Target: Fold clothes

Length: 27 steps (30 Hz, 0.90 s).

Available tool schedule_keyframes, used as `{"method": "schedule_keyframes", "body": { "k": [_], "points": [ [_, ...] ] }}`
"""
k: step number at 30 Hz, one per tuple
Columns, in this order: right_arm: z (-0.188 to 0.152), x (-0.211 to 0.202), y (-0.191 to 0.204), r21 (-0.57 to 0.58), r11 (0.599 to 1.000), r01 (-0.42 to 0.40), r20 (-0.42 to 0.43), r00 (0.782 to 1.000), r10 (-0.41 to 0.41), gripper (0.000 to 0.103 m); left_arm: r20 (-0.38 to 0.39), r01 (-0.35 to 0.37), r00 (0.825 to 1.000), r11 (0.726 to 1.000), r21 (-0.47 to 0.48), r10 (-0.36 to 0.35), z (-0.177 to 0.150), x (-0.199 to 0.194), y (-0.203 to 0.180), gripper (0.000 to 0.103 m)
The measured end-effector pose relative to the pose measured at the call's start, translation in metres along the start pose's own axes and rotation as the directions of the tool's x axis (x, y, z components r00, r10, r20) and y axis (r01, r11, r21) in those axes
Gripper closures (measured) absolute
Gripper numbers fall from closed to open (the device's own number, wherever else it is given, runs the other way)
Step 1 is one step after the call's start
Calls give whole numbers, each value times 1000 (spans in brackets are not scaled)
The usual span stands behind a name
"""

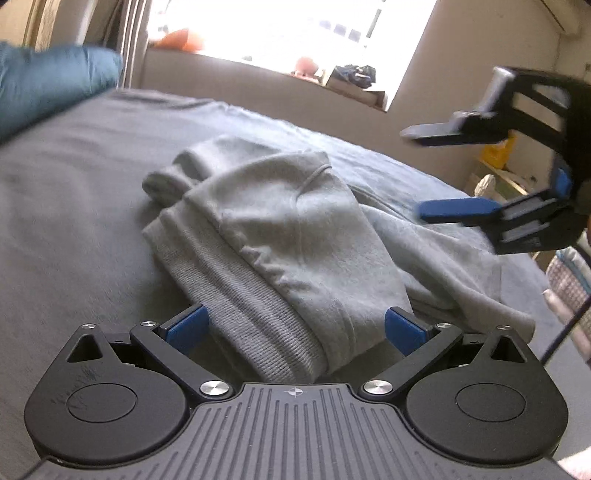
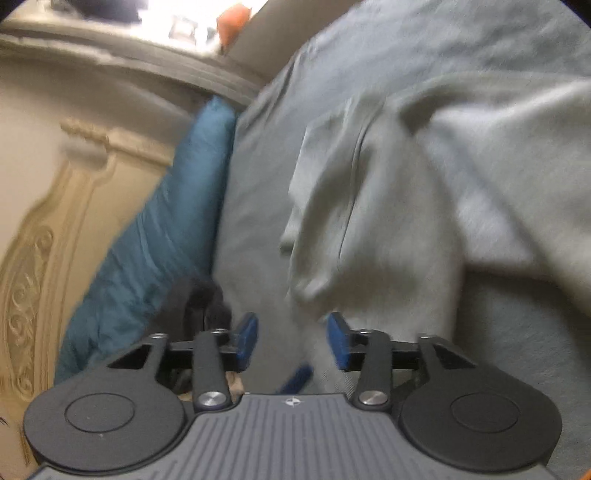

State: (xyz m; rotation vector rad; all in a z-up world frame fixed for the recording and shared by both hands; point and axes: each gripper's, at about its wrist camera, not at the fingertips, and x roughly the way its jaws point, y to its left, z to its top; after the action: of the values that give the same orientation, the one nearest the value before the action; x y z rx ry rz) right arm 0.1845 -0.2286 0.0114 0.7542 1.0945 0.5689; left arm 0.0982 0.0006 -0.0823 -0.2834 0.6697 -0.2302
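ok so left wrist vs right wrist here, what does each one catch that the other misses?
Left wrist only: the right hand-held gripper from outside, open in the air above the grey sweatshirt, whose ribbed hem sits between the open left hand-held gripper; also the bright window.

Right wrist only: a carved cream panel at the side, blurred.

Both: the sweatshirt, the grey bedsheet and the blue pillow.

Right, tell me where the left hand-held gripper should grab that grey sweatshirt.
Probably the ribbed hem, the thick folded edge of the grey sweatshirt nearest the left hand-held gripper. Its jaws are open and already straddle that edge, so come straight forward, low along the bed, and close on the rib.
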Motion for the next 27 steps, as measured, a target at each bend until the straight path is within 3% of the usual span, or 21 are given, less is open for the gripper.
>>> {"method": "schedule_keyframes", "body": {
  "k": [2,3,5,6,8,9,11,14,16,18,21,24,26,27],
  "points": [
    [11,-18,-10,-29,996,87,57,995,-86,44,-15,-6,1000,1000,-16,5,0,4,1,1],
    [18,-24,-15,-63,986,156,83,985,-151,36,-22,-11,1000,1000,-24,11,1,6,2,1],
    [33,-32,-28,-135,940,313,124,947,-297,29,-36,-27,999,999,-36,26,2,12,5,2],
    [39,-34,-36,-135,907,399,138,914,-381,29,-42,-35,999,998,-42,34,2,15,6,4],
    [50,-42,-52,-114,885,452,156,888,-433,29,-56,-52,997,997,-55,49,4,21,8,9],
    [54,-45,-60,-103,875,473,165,876,-454,27,-63,-60,996,996,-61,56,4,24,9,16],
    [58,-46,-64,-133,868,477,171,874,-454,22,-67,-74,995,995,-65,70,4,28,10,20],
    [55,-39,-59,-247,839,484,166,874,-456,14,-37,-90,995,995,-37,88,5,26,3,36],
    [38,-24,-46,-407,774,485,141,871,-471,4,-23,-113,993,993,-30,112,7,24,0,41],
    [11,-6,-34,-588,644,490,141,846,-514,3,-11,-125,992,991,-39,125,8,23,2,50],
    [-20,23,-31,-755,435,490,178,792,-584,2,15,-134,991,990,-51,135,12,20,4,60],
    [-30,53,-45,-800,300,520,219,718,-661,5,52,-154,986,987,-34,156,18,16,1,66],
    [-25,58,-52,-783,330,528,210,723,-659,14,78,-172,982,985,-11,172,19,13,0,69],
    [-21,55,-50,-756,354,550,216,721,-658,39,88,-180,980,984,-3,179,19,11,0,70]
  ]
}}
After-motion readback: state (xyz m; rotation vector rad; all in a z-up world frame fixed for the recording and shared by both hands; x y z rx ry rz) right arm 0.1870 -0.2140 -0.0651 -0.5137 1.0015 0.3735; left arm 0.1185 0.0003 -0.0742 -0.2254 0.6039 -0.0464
